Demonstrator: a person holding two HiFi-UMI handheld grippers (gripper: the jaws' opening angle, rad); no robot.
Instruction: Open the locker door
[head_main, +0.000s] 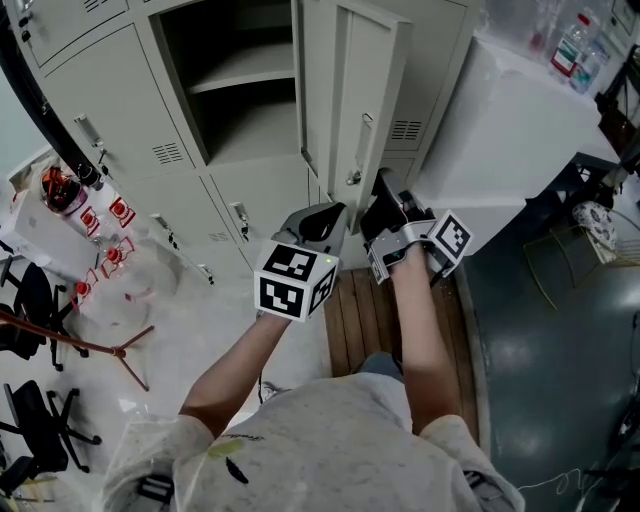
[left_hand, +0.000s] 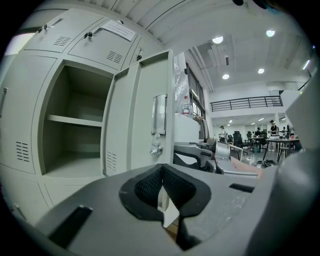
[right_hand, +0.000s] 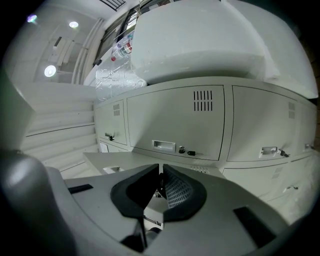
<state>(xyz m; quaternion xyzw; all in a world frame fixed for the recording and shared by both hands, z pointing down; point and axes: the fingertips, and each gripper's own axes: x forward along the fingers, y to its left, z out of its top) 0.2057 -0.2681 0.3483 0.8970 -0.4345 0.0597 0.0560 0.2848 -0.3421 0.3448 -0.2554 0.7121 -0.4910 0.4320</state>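
A grey locker door (head_main: 368, 90) stands swung wide open, and its compartment with one shelf (head_main: 245, 70) shows empty. In the left gripper view the door (left_hand: 150, 90) shows its handle back and latch (left_hand: 156, 149). My right gripper (head_main: 383, 187) is at the door's free edge, level with the lock. Its jaws (right_hand: 160, 176) are closed to a narrow slit with a small dark part of the door pinched between the pads. My left gripper (head_main: 330, 213) hangs just left of it, apart from the door. Its pads (left_hand: 162, 169) meet on nothing.
Closed lockers (head_main: 110, 110) surround the open one, and more show in the right gripper view (right_hand: 200, 125). A large white block (head_main: 510, 120) stands to the right with bottles (head_main: 575, 45) behind it. Wooden slats (head_main: 360, 315) lie underfoot. Black chairs (head_main: 30, 300) and plastic bags (head_main: 110, 255) crowd the left.
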